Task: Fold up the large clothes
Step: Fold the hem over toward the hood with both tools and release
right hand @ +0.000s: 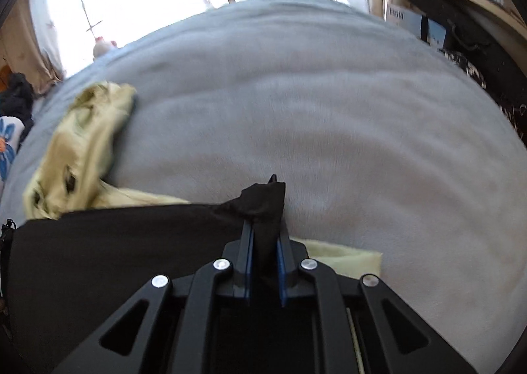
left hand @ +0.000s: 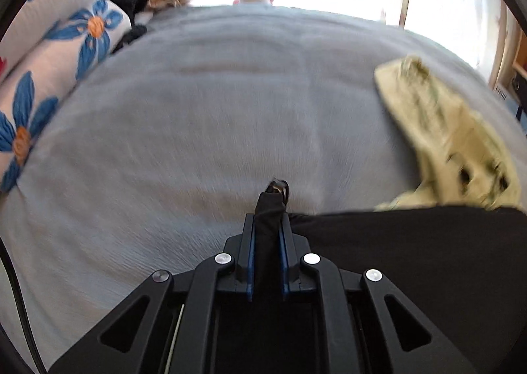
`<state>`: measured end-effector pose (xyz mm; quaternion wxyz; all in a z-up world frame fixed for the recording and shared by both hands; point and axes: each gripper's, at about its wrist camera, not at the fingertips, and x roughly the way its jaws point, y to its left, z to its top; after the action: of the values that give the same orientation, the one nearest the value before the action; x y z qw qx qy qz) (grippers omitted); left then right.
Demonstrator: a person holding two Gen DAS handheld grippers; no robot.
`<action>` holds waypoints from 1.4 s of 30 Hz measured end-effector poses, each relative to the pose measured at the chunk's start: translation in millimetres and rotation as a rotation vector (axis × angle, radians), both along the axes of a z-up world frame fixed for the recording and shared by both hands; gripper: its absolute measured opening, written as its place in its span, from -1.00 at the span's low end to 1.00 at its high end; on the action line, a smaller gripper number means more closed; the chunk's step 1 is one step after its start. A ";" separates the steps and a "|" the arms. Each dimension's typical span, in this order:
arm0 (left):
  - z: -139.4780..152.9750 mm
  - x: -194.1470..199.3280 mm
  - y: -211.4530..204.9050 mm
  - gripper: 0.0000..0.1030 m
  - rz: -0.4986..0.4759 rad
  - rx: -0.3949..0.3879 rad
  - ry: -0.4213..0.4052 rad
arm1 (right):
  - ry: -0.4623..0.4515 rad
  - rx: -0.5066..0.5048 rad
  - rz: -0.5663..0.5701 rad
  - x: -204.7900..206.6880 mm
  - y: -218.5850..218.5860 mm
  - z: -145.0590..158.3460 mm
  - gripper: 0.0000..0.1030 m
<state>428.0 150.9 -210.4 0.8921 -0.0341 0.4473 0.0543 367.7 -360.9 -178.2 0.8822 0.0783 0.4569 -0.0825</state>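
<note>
Both grippers, left [left hand: 267, 229] and right [right hand: 265, 235], were clamped tight on corners of the black garment [right hand: 115, 242]; a yellow garment [left hand: 438, 133] lay at two o'clock on the grey blanket [left hand: 197, 110].

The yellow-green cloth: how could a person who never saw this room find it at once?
Look at the wide grey blanket covering the bed. Near its front, beside the black garment, lies the crumpled yellow-green cloth. It is the only pale, bunched piece there.
</note>
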 end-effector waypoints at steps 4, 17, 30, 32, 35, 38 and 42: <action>0.0 0.3 -1.6 -0.68 0.005 0.018 -0.010 | 0.006 -0.022 0.002 -4.7 -0.1 7.2 -0.72; 80.5 -141.1 -51.7 -0.51 -0.090 -0.001 -0.076 | -0.044 0.016 0.282 -123.6 144.1 73.9 -0.37; 15.6 -222.5 -74.1 -0.52 0.007 -0.043 0.046 | 0.011 0.021 0.392 -188.7 198.4 20.0 -0.37; 14.5 -223.0 -52.6 -0.52 0.028 -0.024 0.042 | 0.019 -0.002 0.332 -190.9 167.3 18.8 -0.37; 12.5 -228.7 -23.1 -0.63 0.044 0.000 0.032 | 0.031 -0.066 0.232 -204.5 104.7 18.0 -0.43; 10.1 -233.4 -4.1 -0.90 0.028 -0.029 0.031 | 0.040 -0.099 0.137 -215.9 49.0 17.2 -0.47; 7.9 -224.5 2.1 -0.90 0.029 -0.043 0.036 | 0.053 -0.090 0.034 -219.4 8.4 18.5 -0.76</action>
<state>203.6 153.0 -202.5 0.8821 -0.0586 0.4638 0.0582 148.3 -352.6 -159.7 0.8736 0.0286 0.4773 -0.0902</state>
